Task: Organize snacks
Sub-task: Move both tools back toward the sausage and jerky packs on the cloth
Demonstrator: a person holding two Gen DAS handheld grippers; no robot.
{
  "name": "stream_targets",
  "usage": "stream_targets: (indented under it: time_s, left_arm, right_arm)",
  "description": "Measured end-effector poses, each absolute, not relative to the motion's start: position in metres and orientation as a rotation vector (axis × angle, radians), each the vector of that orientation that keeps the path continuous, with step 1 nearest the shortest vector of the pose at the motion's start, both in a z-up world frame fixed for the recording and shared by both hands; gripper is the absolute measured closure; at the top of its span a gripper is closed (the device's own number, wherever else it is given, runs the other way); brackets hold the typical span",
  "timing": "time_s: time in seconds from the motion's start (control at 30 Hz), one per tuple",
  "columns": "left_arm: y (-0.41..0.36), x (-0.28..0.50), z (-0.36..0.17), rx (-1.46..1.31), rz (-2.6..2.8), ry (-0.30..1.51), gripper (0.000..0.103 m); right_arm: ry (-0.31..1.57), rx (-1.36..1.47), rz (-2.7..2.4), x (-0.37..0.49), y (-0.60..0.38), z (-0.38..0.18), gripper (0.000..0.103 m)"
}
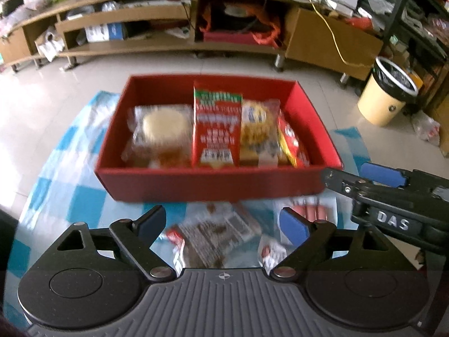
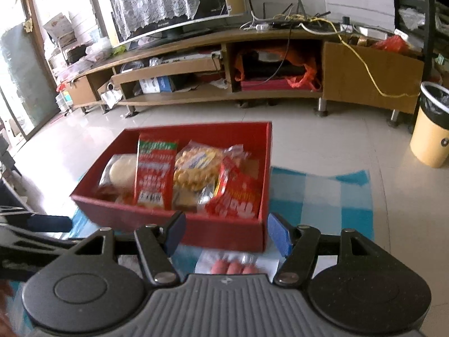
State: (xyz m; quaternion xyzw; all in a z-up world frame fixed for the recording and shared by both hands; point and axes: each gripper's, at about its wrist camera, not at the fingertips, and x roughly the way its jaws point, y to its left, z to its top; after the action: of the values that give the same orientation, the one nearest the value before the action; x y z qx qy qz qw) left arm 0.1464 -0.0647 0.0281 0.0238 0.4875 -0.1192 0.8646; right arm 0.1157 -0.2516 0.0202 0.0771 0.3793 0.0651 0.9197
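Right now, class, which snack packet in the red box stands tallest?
The red-and-green printed packet, upright between the clear-wrapped pale round cake and the yellow biscuit packet; its green top rises above the others.

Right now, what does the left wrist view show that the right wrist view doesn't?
Only the left wrist view shows the brown snack packet on the cloth between the open left hand-held gripper. Only the right shows the television and the sausage pack under the right hand-held gripper. Both show the red box of snacks and the bin.
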Motion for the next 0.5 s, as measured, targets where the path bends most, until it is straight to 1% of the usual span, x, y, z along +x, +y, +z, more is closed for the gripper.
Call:
stream_targets:
  time_s: [0.23,0.5]
  left_arm:
    - [-0.066,0.156,0.002,0.103,-0.327,1.079,0.01]
    - [-0.062,0.175,-0.015,0.137,-0.444,1.1,0.005]
  right_arm:
    - [0.83,0.197,0.136,0.096,-0.258,0.012,0.038]
    - [0.863,0.231,0.14,0.099,-0.268,0.006,0.038]
